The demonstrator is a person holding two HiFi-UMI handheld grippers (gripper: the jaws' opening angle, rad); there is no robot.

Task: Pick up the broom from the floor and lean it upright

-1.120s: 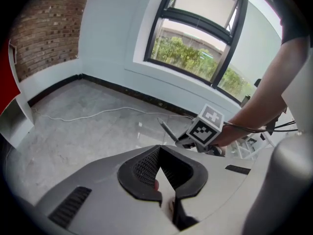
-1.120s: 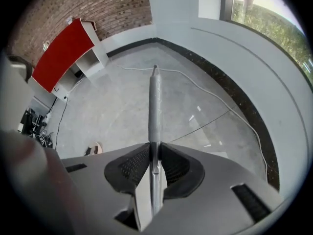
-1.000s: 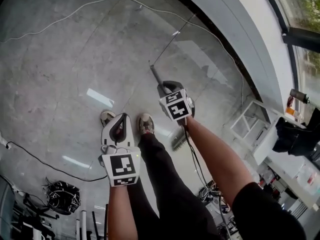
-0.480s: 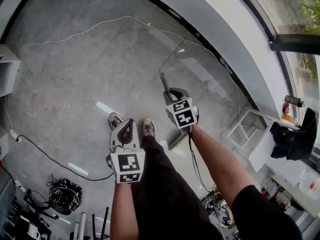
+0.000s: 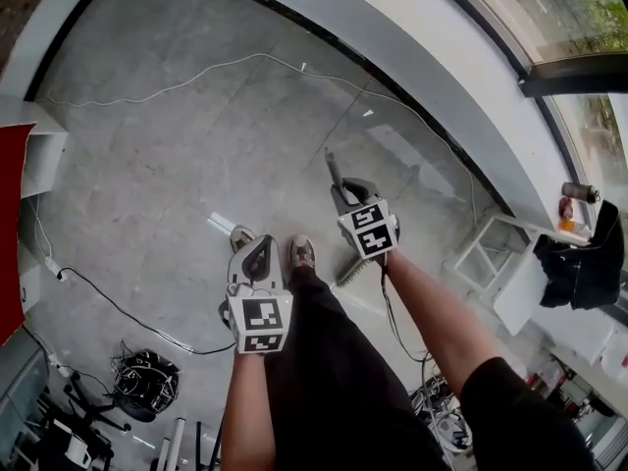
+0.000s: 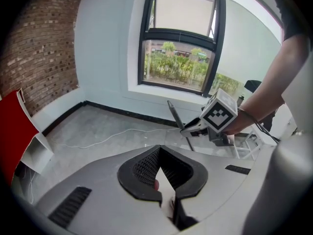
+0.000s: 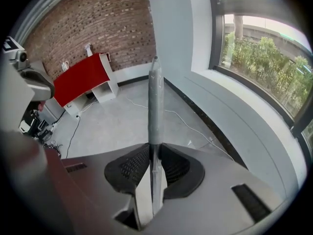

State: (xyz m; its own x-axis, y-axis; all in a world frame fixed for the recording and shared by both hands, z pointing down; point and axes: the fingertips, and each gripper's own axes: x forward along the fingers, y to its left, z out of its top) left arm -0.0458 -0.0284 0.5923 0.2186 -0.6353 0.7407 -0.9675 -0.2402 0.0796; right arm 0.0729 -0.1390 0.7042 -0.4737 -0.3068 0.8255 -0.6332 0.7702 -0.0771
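Observation:
The broom has a thin grey handle (image 7: pixel 155 97) and a bristle head (image 5: pixel 355 271). My right gripper (image 5: pixel 343 186) is shut on the handle, which runs up between its pads (image 7: pixel 132 168) and sticks out past them towards the window wall. In the head view the handle end (image 5: pixel 332 165) points away from me and the bristle head hangs below the gripper, near the person's shoe (image 5: pixel 301 253). My left gripper (image 5: pixel 262 243) is shut and empty, to the left of the right one and apart from the broom. The left gripper view shows its touching tips (image 6: pixel 159 151) and the right gripper (image 6: pixel 195 127) with the handle (image 6: pixel 173 112).
A white cable (image 5: pixel 226 67) lies across the grey floor near the curved wall under the window (image 6: pixel 178 67). A black cable (image 5: pixel 118 307) and a cable bundle (image 5: pixel 147 381) lie at the left. A red and white cabinet (image 7: pixel 85 80) stands by the brick wall. A white rack (image 5: pixel 491 253) stands at the right.
Both grippers have risen away from the floor. The broom has come up with the right gripper, still held by its handle. The left gripper stays shut and empty.

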